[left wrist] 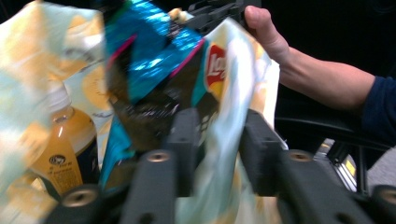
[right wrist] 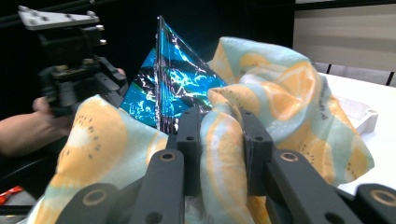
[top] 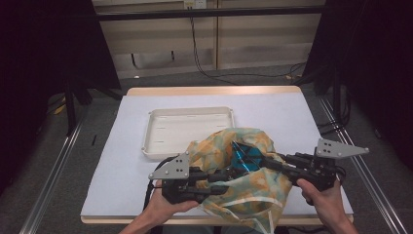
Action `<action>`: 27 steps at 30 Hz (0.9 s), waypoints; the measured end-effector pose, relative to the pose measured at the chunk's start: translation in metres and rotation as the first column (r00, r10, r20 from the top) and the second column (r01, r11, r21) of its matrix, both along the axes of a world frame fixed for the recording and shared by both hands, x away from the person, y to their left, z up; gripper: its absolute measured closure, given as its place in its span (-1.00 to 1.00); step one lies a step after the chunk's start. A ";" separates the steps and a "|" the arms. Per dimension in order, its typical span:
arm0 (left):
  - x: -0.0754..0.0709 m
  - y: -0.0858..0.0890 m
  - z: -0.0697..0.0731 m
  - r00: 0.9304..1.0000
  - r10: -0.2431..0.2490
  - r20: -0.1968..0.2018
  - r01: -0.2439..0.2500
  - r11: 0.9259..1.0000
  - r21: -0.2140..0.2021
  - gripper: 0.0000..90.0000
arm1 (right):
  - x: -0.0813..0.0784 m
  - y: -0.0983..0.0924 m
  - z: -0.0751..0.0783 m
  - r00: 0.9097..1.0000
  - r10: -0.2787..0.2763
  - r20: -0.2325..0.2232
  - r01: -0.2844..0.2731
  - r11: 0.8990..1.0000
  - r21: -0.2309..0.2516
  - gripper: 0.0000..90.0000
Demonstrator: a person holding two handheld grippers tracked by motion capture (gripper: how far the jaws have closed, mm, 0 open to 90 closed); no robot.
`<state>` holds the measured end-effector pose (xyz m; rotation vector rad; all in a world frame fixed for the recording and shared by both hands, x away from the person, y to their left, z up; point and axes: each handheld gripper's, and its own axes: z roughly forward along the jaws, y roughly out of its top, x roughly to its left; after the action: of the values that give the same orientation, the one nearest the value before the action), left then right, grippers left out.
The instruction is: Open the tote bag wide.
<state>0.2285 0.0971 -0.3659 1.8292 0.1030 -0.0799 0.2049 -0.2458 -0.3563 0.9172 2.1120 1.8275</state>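
High view: at the near edge of a white-covered table point(top: 122, 161), a person holds a black two-jaw gripper in each hand, both working the rim of a soft cloth bag printed with orange citrus slices on pale green point(top: 253, 187). The left gripper point(top: 225, 175) reaches into the bag's near-left rim; the right gripper point(top: 265, 161) comes in from the right side — each has a fold of the fabric between its jaws. A shiny blue foil crisp packet point(top: 243, 157) stands upright in the bag's open mouth. Behind the bag, touching or just beside it, lies a shallow white plastic tray point(top: 190, 114).

Left gripper view shows the cloth pinched between the two black jaws, the crisp packet point(left wrist: 154, 65) just beyond, and a plastic bottle of orange drink point(left wrist: 65, 144) standing inside the bag at the left. The person's right hand point(left wrist: 266, 32) grips the far rim.

Right gripper view has a band of the printed cloth point(right wrist: 224, 154) clamped between its jaws, the foil packet point(right wrist: 177, 88) rising behind them.
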 end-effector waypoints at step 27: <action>-0.014 -0.039 -0.045 0.991 -0.051 0.123 0.025 0.977 0.210 1.00 | -0.002 0.000 -0.001 0.994 -0.104 0.022 0.105 0.993 -0.053 -0.09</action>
<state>0.2141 0.0582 -0.4110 2.0411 -0.0151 0.0226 0.2026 -0.2459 -0.3570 0.9735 2.0510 1.7135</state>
